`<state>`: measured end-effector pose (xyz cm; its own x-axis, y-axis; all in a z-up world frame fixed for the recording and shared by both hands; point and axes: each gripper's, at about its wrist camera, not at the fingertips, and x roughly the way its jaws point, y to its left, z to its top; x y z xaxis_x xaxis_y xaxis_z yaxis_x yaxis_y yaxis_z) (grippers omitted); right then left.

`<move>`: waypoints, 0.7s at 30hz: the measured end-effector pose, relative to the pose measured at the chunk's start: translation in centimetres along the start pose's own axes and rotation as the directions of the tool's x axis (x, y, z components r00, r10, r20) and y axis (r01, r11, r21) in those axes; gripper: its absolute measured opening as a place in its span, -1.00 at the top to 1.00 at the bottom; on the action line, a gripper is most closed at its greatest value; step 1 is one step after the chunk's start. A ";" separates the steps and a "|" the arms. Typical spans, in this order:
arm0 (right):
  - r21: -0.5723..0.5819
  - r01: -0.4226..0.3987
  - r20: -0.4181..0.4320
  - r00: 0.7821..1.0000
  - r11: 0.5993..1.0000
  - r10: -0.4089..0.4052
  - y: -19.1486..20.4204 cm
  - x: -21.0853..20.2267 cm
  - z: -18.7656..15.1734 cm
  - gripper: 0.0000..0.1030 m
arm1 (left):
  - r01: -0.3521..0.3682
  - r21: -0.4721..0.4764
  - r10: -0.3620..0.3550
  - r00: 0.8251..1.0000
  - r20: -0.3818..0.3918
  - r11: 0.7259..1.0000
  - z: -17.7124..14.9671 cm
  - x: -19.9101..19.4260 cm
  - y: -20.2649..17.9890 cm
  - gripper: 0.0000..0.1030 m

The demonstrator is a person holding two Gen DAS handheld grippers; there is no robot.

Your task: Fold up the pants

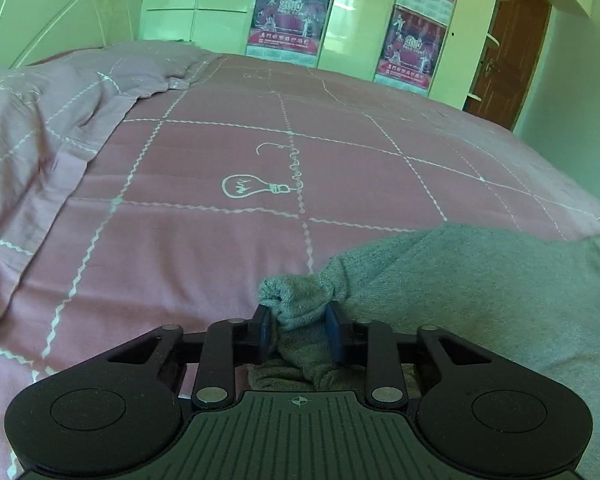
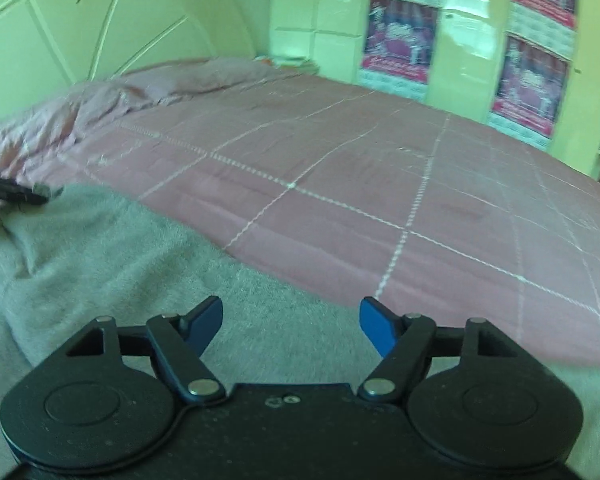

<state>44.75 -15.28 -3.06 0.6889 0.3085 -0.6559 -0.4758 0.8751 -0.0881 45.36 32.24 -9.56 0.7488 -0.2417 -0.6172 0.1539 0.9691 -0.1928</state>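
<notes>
The left gripper (image 1: 300,330) clenched a bunched corner of the grey pants (image 1: 480,292), lower right on the pink bedspread (image 1: 204,160), while the right gripper (image 2: 291,326), jaws apart and empty, needed an equally firm bite.

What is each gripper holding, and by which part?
Left gripper: shut on a bunched corner of the grey fleece pants. Right gripper: open over the fabric, holding nothing.

My grey pants (image 1: 480,288) lie on a pink bedsheet (image 1: 204,160) gridded with white zigzag lines and a white lightbulb drawing (image 1: 246,187); my gripper pads (image 2: 378,328) are blue.
</notes>
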 end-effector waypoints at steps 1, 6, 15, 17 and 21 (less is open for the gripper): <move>-0.017 -0.022 -0.020 1.000 1.000 0.022 -0.3 1.0 0.2 -0.20 | 0.009 -0.003 -0.009 1.000 0.005 1.000 0.1 -0.2 0.0 0.60; -0.080 -0.060 -0.170 0.984 0.995 0.046 -1.5 5.0 0.8 0.00 | 0.045 -0.002 -0.045 0.999 -0.008 0.999 0.0 -0.3 1.3 0.59; -0.050 -0.122 -0.259 0.960 0.991 0.106 -2.6 7.3 1.0 0.13 | 0.066 0.017 -0.066 0.998 0.001 0.998 0.1 1.1 0.9 0.61; -0.036 -0.129 -0.270 0.956 0.991 0.115 -2.4 7.5 1.5 0.92 | 0.061 0.046 -0.061 0.998 0.003 0.997 0.3 0.8 0.4 0.69; -0.086 -0.078 -0.238 0.970 0.993 0.056 -1.5 6.3 1.8 1.00 | 0.093 0.017 -0.094 0.993 0.076 0.996 0.9 -1.3 1.1 0.73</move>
<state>50.75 -13.94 -5.67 0.5116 0.2593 -0.8192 -0.5735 0.8129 -0.1009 45.14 33.67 -8.25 0.7776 -0.3273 -0.5368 0.2337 0.9431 -0.2364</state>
